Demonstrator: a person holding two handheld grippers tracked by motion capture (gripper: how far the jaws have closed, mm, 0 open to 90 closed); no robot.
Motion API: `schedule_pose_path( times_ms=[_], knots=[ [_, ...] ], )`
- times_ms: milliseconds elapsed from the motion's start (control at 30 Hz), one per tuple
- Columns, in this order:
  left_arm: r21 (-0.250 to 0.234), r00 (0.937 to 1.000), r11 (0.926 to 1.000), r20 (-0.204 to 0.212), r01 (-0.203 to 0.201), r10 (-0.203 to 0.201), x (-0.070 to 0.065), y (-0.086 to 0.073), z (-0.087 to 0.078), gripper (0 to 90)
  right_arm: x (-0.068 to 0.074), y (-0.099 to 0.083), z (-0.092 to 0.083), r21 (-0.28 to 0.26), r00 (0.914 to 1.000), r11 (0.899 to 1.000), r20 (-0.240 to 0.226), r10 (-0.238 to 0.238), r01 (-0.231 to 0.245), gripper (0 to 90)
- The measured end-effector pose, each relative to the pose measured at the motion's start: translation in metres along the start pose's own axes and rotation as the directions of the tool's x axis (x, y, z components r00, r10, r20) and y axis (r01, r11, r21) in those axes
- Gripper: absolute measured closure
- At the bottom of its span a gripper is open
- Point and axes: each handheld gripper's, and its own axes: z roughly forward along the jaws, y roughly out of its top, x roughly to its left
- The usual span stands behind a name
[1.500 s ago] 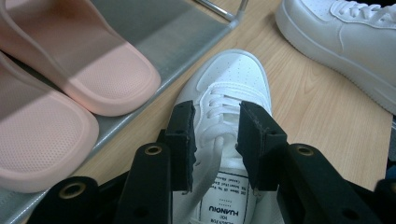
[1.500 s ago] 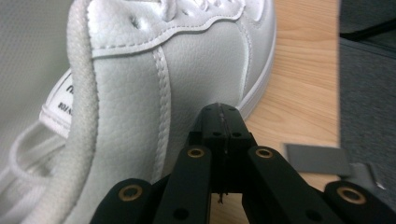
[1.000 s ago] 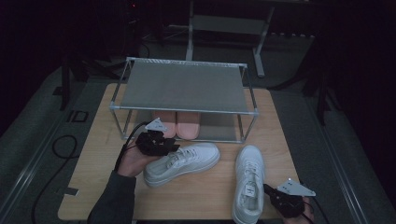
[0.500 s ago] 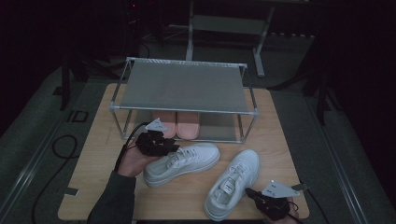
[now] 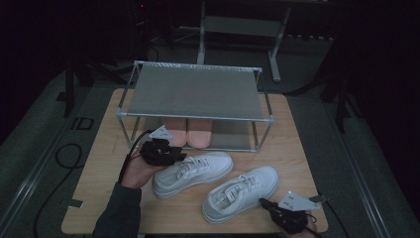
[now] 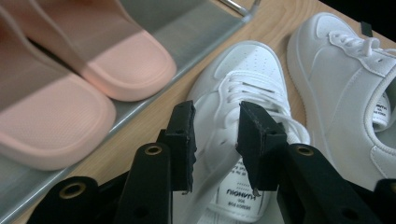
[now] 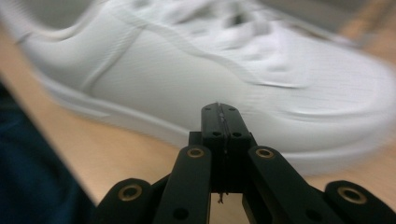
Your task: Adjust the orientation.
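though both white sneakers lie on the table (image 5: 99,168), the two hands stand in different relations to them. the left gripper (image 5: 177,157) sits at the heel of the left sneaker (image 5: 198,171), at about nine o'clock from the shoe's middle, and its half-closed jaws appear to clamp the heel collar. that shoe's long axis runs from roughly eight to two o'clock, toe towards the shoe rack (image 5: 193,91) at twelve o'clock, where pink slippers (image 5: 187,131) fill the lower shelf.

the right gripper (image 5: 263,203) is closed on nothing, jaws pressed flat together. the right sneaker (image 5: 242,191) lies at about ten o'clock from it, also laid from eight to two o'clock, and the gripper's tip sits at or just beside its heel end; i cannot tell from above whether they touch. the right hand is clearly the nearer to this shoe, so any nudge or grasp of it likely falls to that hand, and a grasp would need the jaws opened first.

the left gripper view shows what the high view cannot: the left gripper (image 6: 217,140) straddling the left sneaker (image 6: 243,88) above the printed insole label, the slippers (image 6: 70,70) at ten o'clock, the right sneaker (image 6: 345,93) at two. the right gripper view shows the right gripper (image 7: 219,109) sealed shut before the blurred side of the right sneaker (image 7: 210,70).
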Motion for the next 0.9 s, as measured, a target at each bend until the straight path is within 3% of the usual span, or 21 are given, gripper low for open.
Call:
schedule_pose_path(
  times_ms=[33,100,167,233,333,667,767,900],
  knots=[
    [-0.001,1.0,1.0,-0.003,0.006,-0.006,0.001,-0.001,-0.002,66.2,-0.013,0.0,-0.008,-0.02,0.9981,0.999,0.053,0.032,-0.031,90.0],
    [-0.003,0.9999,0.9999,-0.006,0.013,-0.013,0.003,-0.003,-0.004,66.2,-0.025,0.001,-0.012,-0.037,0.9929,0.998,0.103,0.059,-0.056,90.0],
    [-0.004,0.9997,0.9998,-0.009,0.02,-0.02,0.005,-0.005,-0.004,66.3,-0.031,0.001,-0.013,-0.044,0.99,0.997,0.122,0.071,-0.066,90.0],
    [0.0,0.9997,0.9997,-0.01,0.023,-0.023,0.006,-0.006,-0.005,66.2,-0.048,0.002,-0.011,-0.05,0.9801,0.994,0.17,0.102,-0.095,90.0],
    [0.001,0.9996,0.9997,-0.01,0.025,-0.025,0.006,-0.007,-0.005,66.2,-0.061,0.002,-0.005,-0.04,0.9705,0.993,0.209,0.12,-0.114,90.0],
    [0.008,0.9997,0.9997,-0.007,0.024,-0.024,0.004,-0.009,-0.003,66.8,-0.089,0.001,0.014,-0.011,0.9503,0.987,0.27,0.155,-0.158,90.0],
    [0.003,0.9999,0.9999,-0.002,0.016,-0.016,0.001,-0.009,-0.005,66.7,-0.096,0.002,0.02,-0.006,0.9474,0.985,0.273,0.167,-0.172,90.0],
    [0.009,1.0,0.9999,-0.001,0.007,-0.007,-0.001,-0.011,-0.006,66.7,-0.099,0.002,0.027,0.012,0.9511,0.984,0.259,0.169,-0.178,90.0]
  ],
)
